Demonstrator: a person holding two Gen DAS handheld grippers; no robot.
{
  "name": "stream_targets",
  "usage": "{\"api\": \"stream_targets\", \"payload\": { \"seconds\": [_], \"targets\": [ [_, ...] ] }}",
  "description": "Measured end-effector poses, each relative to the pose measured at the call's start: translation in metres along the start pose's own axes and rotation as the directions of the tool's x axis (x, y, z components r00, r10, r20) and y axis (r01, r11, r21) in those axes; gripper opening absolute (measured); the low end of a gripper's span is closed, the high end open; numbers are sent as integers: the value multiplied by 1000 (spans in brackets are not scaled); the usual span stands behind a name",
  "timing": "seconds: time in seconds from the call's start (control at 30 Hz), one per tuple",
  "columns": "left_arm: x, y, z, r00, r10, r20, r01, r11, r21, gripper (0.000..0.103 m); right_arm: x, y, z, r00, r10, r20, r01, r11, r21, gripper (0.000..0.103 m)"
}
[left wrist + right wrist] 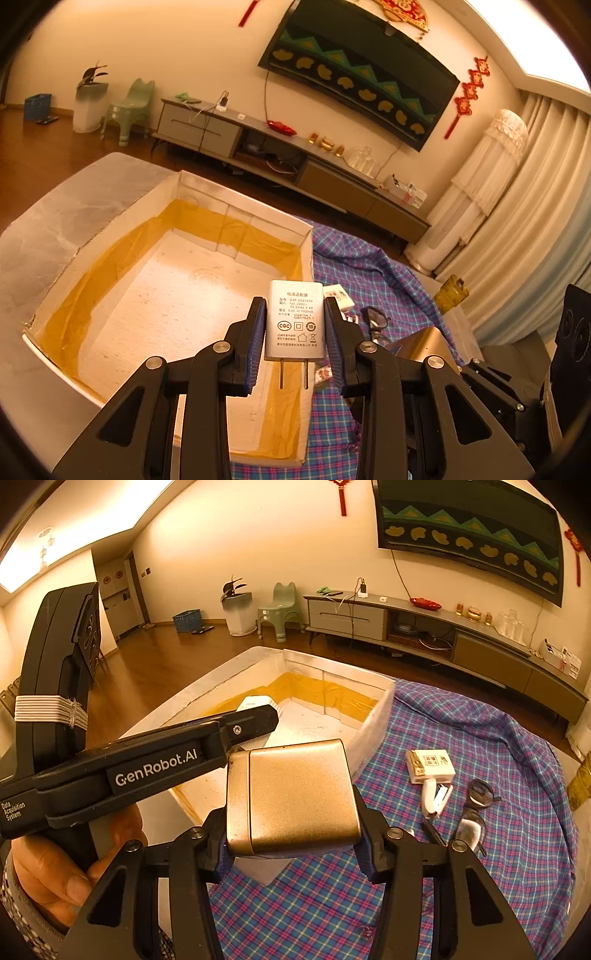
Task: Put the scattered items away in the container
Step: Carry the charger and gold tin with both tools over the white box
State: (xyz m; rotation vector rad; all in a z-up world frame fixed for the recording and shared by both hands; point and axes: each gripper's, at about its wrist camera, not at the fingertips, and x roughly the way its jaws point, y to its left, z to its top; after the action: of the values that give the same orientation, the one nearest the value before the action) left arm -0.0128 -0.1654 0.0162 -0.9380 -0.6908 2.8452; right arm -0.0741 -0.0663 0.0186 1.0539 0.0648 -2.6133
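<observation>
The white power adapter (294,320) sits clamped between the left gripper (294,341) pads, prongs toward the camera, above the near right wall of the white box (308,258). The right gripper (293,840) is closed on a gold tin (291,797), just short of the box. Releasing now could bounce the adapter off the rim onto the plaid cloth (480,849) (it hangs over the wall, not the floor). The box looks empty; a small carton (430,765), stapler (436,796) and glasses (474,812) remain on the cloth.
</observation>
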Motion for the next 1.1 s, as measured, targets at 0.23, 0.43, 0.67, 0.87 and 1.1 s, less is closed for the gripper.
{"api": "stream_targets", "payload": {
  "seconds": [0.23,0.43,0.67,0.87,1.1],
  "targets": [
    [0,13,6,1000,12,0,-12,1000,-23,32,12,8,11,1000,6,-5,-6,1000,-26,53],
    [4,23,15,999,38,-7,-38,998,-43,32,22,11,20,1000,10,-8,-10,999,-35,53],
    [12,32,25,998,67,-14,-68,996,-59,32,35,9,35,1000,1,-15,-2,998,-62,53],
    [26,40,35,995,89,-39,-92,993,-79,32,51,6,46,999,9,-37,-11,997,-71,53],
    [49,56,43,990,108,-95,-120,983,-139,32,72,-2,60,997,42,-71,-46,997,-66,53]
  ]
}}
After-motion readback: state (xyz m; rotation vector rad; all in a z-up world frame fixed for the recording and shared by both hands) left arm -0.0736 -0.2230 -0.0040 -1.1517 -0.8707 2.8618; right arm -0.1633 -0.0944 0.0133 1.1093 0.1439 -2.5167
